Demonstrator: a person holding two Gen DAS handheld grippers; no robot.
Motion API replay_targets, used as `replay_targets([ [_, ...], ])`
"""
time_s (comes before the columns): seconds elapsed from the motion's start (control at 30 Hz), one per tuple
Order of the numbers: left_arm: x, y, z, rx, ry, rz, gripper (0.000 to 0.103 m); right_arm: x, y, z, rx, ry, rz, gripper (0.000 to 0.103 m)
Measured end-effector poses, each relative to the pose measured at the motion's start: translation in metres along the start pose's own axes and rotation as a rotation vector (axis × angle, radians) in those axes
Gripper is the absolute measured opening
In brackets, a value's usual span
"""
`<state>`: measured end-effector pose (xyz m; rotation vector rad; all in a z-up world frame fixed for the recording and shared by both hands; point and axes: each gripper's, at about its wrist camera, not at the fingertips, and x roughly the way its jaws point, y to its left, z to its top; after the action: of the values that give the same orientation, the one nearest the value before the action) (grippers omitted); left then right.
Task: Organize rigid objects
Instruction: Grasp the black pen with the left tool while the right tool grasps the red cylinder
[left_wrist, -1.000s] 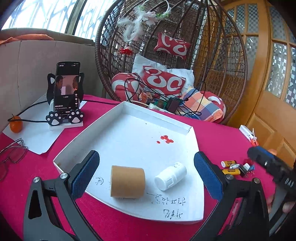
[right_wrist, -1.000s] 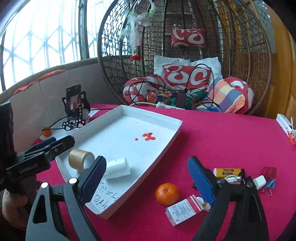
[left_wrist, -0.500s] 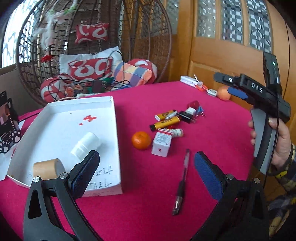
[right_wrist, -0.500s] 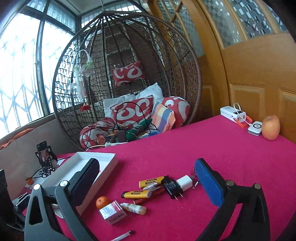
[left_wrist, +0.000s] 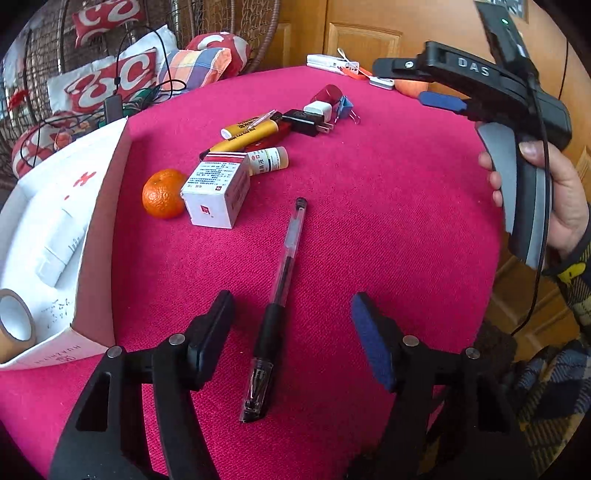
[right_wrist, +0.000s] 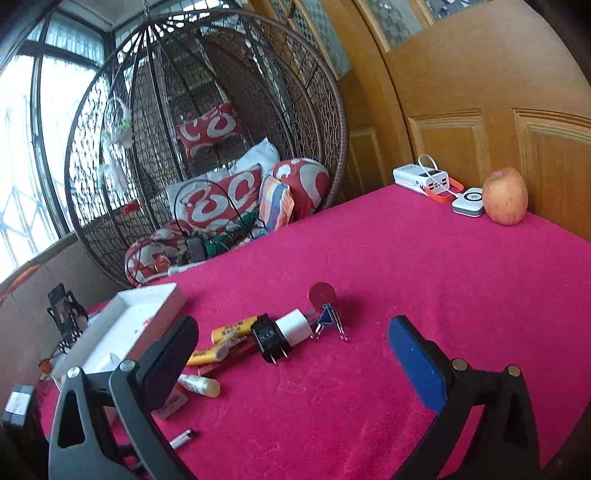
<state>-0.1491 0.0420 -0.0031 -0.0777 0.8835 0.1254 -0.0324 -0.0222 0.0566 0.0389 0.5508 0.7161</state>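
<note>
A black gel pen lies on the red tablecloth. My left gripper points down with a finger on each side of the pen's grip; its jaws are closing and the pads stand apart from the pen. A white tray at the left holds a tape roll and a white bottle. My right gripper stands wide open and holds nothing, just short of a black charger, a white charger and a blue binder clip. In the left wrist view a hand holds it at the right.
An orange, a medicine box, a small bottle, yellow tubes and a red cap lie beyond the pen. An apple and a power bank sit at the far table edge by the wooden door.
Both views swung from the tray to the loose items on its right. My left gripper came down over the pen and its jaws narrowed. The right gripper's jaws widened slightly.
</note>
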Motion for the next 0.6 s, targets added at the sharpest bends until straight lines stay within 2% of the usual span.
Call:
replay_targets([
  [0.1,-0.001,0.000,-0.002,0.003,-0.008,-0.011,0.058,0.022,0.000,-0.004,-0.050,0.108,0.032,0.103],
  [0.17,-0.004,0.003,-0.003,-0.005,-0.015,-0.033,0.031,0.031,-0.001,-0.004,-0.062,0.143,0.028,0.103],
  [0.27,-0.005,0.006,-0.004,-0.023,-0.022,-0.041,0.015,0.042,0.003,-0.004,-0.106,0.184,0.025,0.101],
  [0.4,-0.004,0.008,-0.003,-0.039,-0.032,-0.048,0.014,0.050,-0.005,0.006,-0.115,0.171,-0.023,0.091],
  [0.53,-0.003,0.009,-0.002,-0.051,-0.040,-0.046,0.014,0.069,-0.023,0.030,0.020,0.176,-0.013,0.089],
  [0.6,-0.002,0.009,-0.001,-0.052,-0.044,-0.041,0.014,0.082,-0.023,0.037,0.041,0.202,0.007,0.076],
])
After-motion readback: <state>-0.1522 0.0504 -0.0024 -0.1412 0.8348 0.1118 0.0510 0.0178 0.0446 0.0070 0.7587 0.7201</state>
